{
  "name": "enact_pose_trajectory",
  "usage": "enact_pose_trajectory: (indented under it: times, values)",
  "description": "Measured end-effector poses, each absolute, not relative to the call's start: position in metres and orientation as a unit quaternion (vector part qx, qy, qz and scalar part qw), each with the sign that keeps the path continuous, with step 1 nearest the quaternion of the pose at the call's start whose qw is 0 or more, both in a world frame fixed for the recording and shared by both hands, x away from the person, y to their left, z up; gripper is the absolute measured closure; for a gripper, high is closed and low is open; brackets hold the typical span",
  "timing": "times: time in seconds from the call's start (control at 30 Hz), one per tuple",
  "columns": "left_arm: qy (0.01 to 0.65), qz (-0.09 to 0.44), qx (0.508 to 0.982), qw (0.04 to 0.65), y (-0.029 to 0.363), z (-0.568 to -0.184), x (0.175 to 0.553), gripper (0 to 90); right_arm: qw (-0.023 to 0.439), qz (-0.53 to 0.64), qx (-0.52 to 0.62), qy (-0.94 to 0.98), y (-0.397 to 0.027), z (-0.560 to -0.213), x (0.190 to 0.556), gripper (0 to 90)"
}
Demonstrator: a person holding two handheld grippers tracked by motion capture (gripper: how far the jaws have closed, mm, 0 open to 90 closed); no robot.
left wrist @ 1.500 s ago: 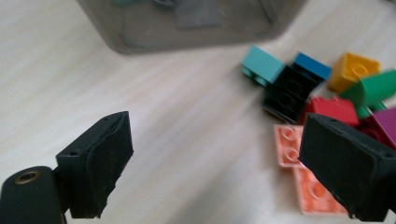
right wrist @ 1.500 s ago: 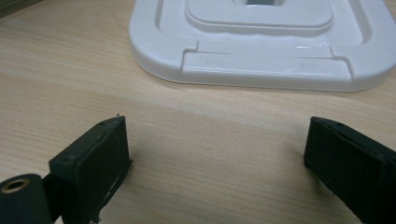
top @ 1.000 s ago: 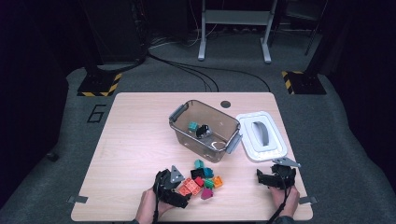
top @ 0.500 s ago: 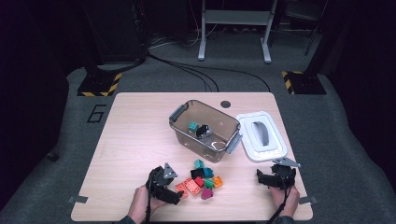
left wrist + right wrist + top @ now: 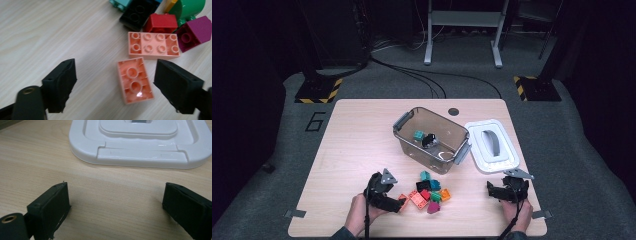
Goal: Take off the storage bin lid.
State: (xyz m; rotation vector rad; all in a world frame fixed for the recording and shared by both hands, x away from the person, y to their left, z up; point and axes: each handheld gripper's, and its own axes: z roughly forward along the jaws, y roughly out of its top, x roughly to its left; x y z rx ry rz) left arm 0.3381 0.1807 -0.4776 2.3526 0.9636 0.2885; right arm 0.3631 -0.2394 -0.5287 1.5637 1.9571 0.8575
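Note:
My left gripper (image 5: 398, 204) lies low on the table at the left edge of a pile of toy bricks (image 5: 430, 189). In the left gripper view its jaws (image 5: 118, 75) have just been closing and stand either side of a small salmon brick (image 5: 135, 81) lying hollow side up. The pads are not pressing on it. A longer salmon brick (image 5: 153, 45), a red one (image 5: 161, 23), a purple one (image 5: 193, 32) and a black one (image 5: 137, 12) lie just beyond. My right gripper (image 5: 492, 190) (image 5: 117, 195) is open over bare wood, facing the white lid (image 5: 140, 142).
A clear plastic bin (image 5: 404, 120) stands mid-table with a teal brick (image 5: 418, 135) and a dark piece inside. Its white lid (image 5: 491, 145) lies to the right of it. The table's front edge runs just under both hands.
The left hand has shifted slightly to the left, toward the pile's near-left corner. The right hand has stayed where it was.

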Motion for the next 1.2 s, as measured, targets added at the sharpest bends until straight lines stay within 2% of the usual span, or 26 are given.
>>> enact_pose_trajectory:
  times: [0.2, 0.4, 0.53, 0.67, 0.73, 0.83, 0.93, 1.2]
  values:
    - [0.358, 0.099, 0.89, 0.265, 0.17, -0.493, 0.339, 36.8, 0.244, 0.314, 0.573, 0.717, -0.239, -0.529, 0.363, 6.4]
    - [0.351, 0.088, 0.894, 0.264, 0.179, -0.493, 0.341, 57.7, 0.244, 0.314, 0.572, 0.717, -0.239, -0.529, 0.363, 6.5]
    - [0.349, 0.086, 0.896, 0.261, 0.184, -0.492, 0.344, 57.9, 0.244, 0.315, 0.572, 0.717, -0.24, -0.529, 0.363, 6.5]
    - [0.347, 0.085, 0.897, 0.261, 0.181, -0.489, 0.348, 46.6, 0.244, 0.314, 0.572, 0.717, -0.24, -0.529, 0.363, 6.7]
    - [0.347, 0.088, 0.898, 0.257, 0.177, -0.488, 0.351, 46.4, 0.244, 0.314, 0.573, 0.716, -0.24, -0.529, 0.363, 6.7]
    - [0.352, 0.085, 0.899, 0.247, 0.173, -0.489, 0.355, 48.6, 0.245, 0.314, 0.573, 0.717, -0.24, -0.529, 0.363, 6.7]
    - [0.356, 0.081, 0.901, 0.234, 0.17, -0.491, 0.357, 55.3, 0.245, 0.314, 0.573, 0.716, -0.24, -0.529, 0.363, 6.7]
    - [0.356, 0.083, 0.901, 0.236, 0.173, -0.488, 0.358, 58.8, 0.245, 0.315, 0.573, 0.716, -0.24, -0.529, 0.363, 7.1]
